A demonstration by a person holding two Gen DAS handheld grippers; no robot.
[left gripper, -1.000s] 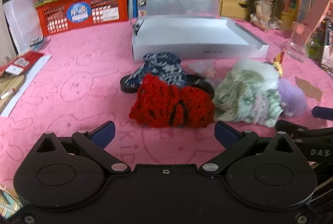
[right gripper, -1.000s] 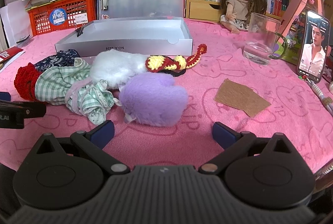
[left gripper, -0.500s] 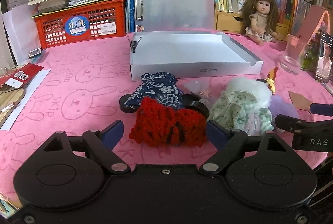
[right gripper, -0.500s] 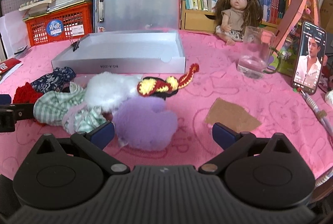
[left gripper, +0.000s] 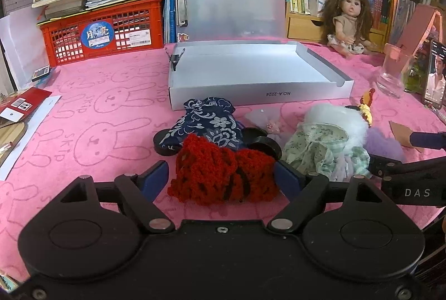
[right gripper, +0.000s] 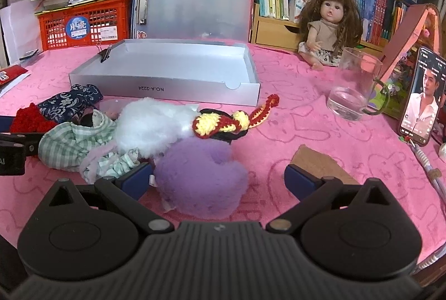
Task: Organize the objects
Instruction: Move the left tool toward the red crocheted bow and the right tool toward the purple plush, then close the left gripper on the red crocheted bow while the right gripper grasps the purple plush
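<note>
A pink cloth (left gripper: pixel 83 116) printed with rabbit outlines covers the table. On it lie a shallow grey box (left gripper: pixel 251 93) (open, a binder clip at one corner), a red crocheted piece (left gripper: pixel 223 174), a navy floral pouch (left gripper: pixel 206 121), a green checked garment (right gripper: pixel 72 138), a white fluffy piece (right gripper: pixel 150 124), a purple fluffy piece (right gripper: pixel 200 174), a cardboard scrap (right gripper: pixel 320 163), a glass mug (right gripper: pixel 354 88) and a red crate (left gripper: pixel 103 32).

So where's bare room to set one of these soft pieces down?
The grey tray is bare inside. Pink cloth is free between the red crate and the blue floral pouch, and between the cardboard scrap and the glass mug. Crowded: the fabric pile.
</note>
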